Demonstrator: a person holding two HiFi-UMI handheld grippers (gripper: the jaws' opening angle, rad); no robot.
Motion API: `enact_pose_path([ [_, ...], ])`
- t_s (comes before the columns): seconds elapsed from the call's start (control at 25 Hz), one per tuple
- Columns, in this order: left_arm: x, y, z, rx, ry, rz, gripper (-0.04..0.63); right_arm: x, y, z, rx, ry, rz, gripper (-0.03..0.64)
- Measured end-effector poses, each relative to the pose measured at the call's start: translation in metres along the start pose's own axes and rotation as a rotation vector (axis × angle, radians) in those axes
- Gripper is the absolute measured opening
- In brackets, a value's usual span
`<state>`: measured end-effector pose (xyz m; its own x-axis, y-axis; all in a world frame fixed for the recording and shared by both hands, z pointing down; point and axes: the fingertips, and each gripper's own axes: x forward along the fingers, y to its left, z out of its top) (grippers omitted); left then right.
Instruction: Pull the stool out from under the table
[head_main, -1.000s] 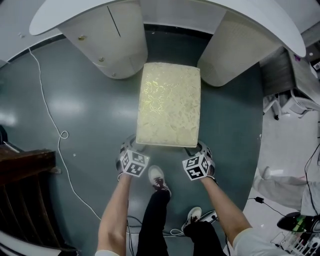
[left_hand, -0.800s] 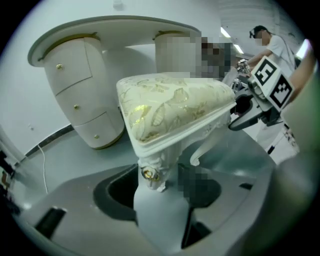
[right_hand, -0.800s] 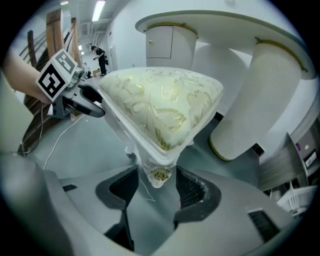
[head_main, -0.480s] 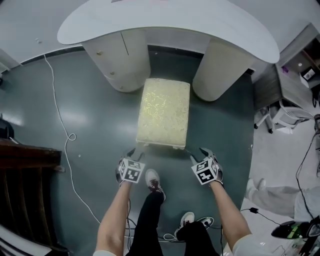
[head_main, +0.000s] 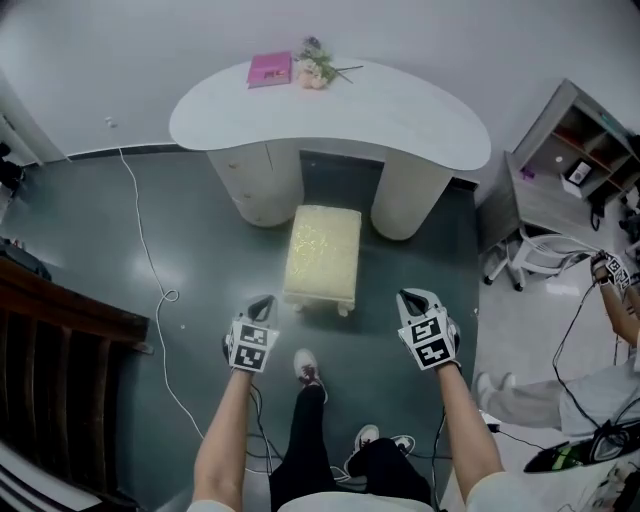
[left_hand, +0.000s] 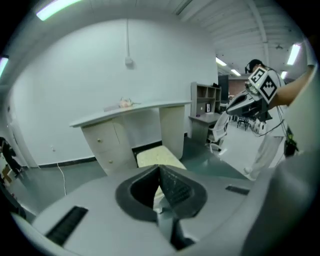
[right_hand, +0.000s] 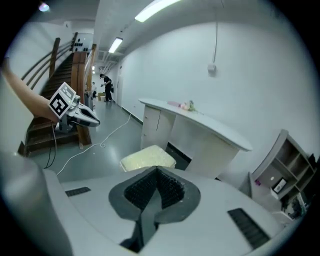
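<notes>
The cream upholstered stool (head_main: 322, 257) stands on the dark floor in front of the white curved table (head_main: 330, 110), out from between the table's two pedestals. It also shows beyond the jaws as the stool (left_hand: 154, 157) in the left gripper view and the stool (right_hand: 147, 158) in the right gripper view. My left gripper (head_main: 260, 303) hangs just off the stool's near left corner, apart from it, jaws shut on nothing. My right gripper (head_main: 412, 298) is off the near right corner, also shut and empty.
A white cable (head_main: 145, 260) snakes over the floor at the left. Dark wooden stairs (head_main: 60, 360) stand at the lower left. A grey shelf unit (head_main: 565, 160) and a chair base (head_main: 520, 265) are at the right. A pink book (head_main: 270, 70) and flowers (head_main: 316, 66) lie on the table. My feet (head_main: 310, 366) are behind the stool.
Both grippers have let go of the stool's near corners, drawn back and shut. The view has pulled back and up, so the stool and table look smaller.
</notes>
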<state>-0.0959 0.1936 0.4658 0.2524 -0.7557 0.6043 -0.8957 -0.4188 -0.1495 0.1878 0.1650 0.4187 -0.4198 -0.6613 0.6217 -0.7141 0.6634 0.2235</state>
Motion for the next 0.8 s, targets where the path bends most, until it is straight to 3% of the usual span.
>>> enact_pose_path([
  [0.2, -0.099, -0.009, 0.097, 0.049, -0.122, 0.012, 0.020, -0.099, -0.004, 0.085, -0.058, -0.122, 0.000, 0.015],
  [0.4, -0.192, -0.027, 0.178, 0.112, -0.222, 0.073, 0.020, -0.186, -0.008, 0.146, -0.137, -0.218, 0.011, 0.015],
  [0.8, -0.325, -0.092, 0.271, 0.247, -0.366, 0.134, 0.020, -0.325, 0.004, 0.218, -0.228, -0.433, 0.006, 0.015],
])
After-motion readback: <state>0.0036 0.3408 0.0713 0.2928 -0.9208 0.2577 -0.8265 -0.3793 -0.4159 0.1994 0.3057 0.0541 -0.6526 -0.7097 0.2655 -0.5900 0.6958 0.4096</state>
